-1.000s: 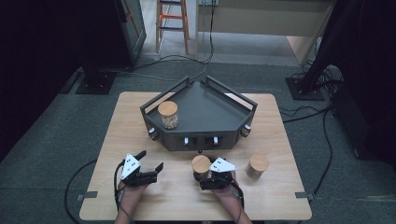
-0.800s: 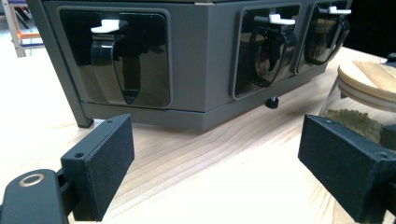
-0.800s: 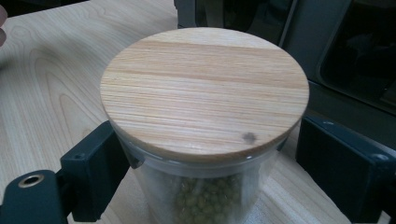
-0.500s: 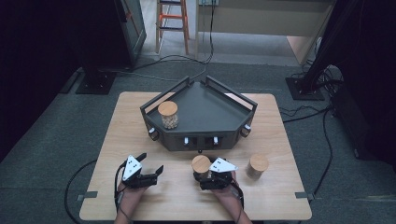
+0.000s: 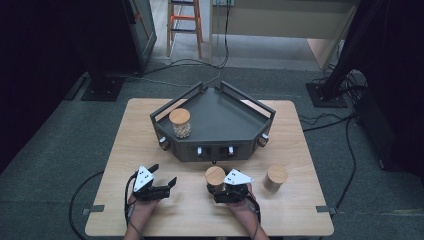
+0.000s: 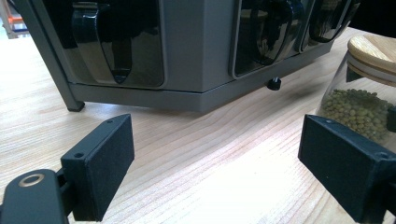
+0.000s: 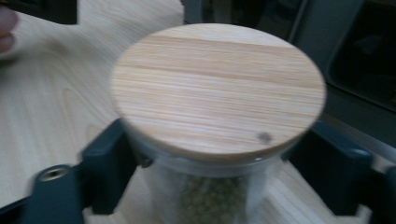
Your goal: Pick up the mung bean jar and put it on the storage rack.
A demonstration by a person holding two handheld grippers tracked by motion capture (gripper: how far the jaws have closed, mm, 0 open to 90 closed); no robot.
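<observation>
Wooden-lidded jar [image 5: 215, 178] of green beans stands on table [image 5: 300, 210] before tray [image 5: 215, 120] | right gripper [image 5: 223, 190] jaws just closing, clamped around glass below lid, likely to lift | left gripper [image 5: 162, 186] spread, idle

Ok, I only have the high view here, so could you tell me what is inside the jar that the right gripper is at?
Observer: Small green beans; they show through the glass of the jar in the right gripper view.
Operator: Thank you. Does the right gripper actually have it?
Observer: Its jaws have just been closing, and the pads now sit against the glass on both sides, below the wooden lid.
Operator: And the left gripper?
Observer: Open, with just bare table between its jaws, facing the front of the grey tray.
</observation>
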